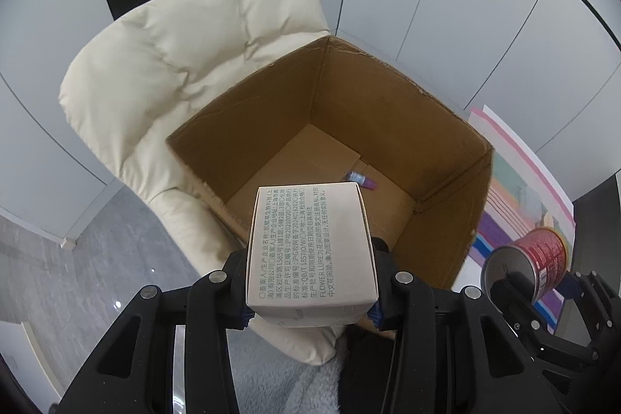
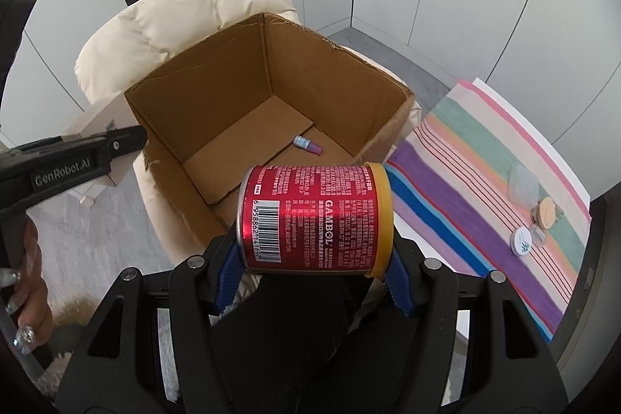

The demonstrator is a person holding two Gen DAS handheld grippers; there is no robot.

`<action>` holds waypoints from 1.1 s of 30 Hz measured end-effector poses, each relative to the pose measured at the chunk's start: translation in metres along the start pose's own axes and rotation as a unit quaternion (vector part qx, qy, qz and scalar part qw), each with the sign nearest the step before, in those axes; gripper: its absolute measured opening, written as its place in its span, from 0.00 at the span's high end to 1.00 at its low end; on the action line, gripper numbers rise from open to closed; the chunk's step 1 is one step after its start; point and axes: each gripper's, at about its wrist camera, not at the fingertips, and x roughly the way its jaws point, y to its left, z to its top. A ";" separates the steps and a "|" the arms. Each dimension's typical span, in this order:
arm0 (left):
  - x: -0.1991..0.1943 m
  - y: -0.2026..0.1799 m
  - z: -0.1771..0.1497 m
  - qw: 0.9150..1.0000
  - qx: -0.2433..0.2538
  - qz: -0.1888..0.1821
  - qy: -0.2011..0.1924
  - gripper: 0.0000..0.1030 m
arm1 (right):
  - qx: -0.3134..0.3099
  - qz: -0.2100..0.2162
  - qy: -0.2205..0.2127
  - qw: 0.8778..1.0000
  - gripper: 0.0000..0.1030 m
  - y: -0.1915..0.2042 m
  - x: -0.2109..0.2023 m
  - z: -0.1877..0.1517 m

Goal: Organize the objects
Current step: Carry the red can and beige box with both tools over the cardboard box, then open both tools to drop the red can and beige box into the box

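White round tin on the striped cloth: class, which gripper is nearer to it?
Right. The right gripper, shut on the red can, hovers just left of the white round tin; the left gripper, holding the white carton, is farther left.

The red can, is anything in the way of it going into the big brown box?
No. The right gripper holds the red can over the cardboard box's near edge. The box is open, with only a small vial on its floor.

"GAMBOL" on red can (image 2: 314, 220); "GenRobot.AI" on left hand-held gripper (image 2: 132, 138).
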 end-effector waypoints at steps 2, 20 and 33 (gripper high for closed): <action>0.009 -0.002 0.008 1.000 0.000 0.007 0.001 0.57 | -0.004 -0.002 0.001 1.000 0.37 0.002 0.010 0.011; 0.037 0.020 0.044 0.998 -0.022 0.044 -0.040 0.03 | 0.008 -0.015 -0.011 1.000 0.05 0.009 0.083 0.063; 0.034 0.024 0.040 0.999 -0.030 0.005 -0.029 0.04 | 0.027 -0.019 -0.002 0.999 0.05 0.003 0.079 0.057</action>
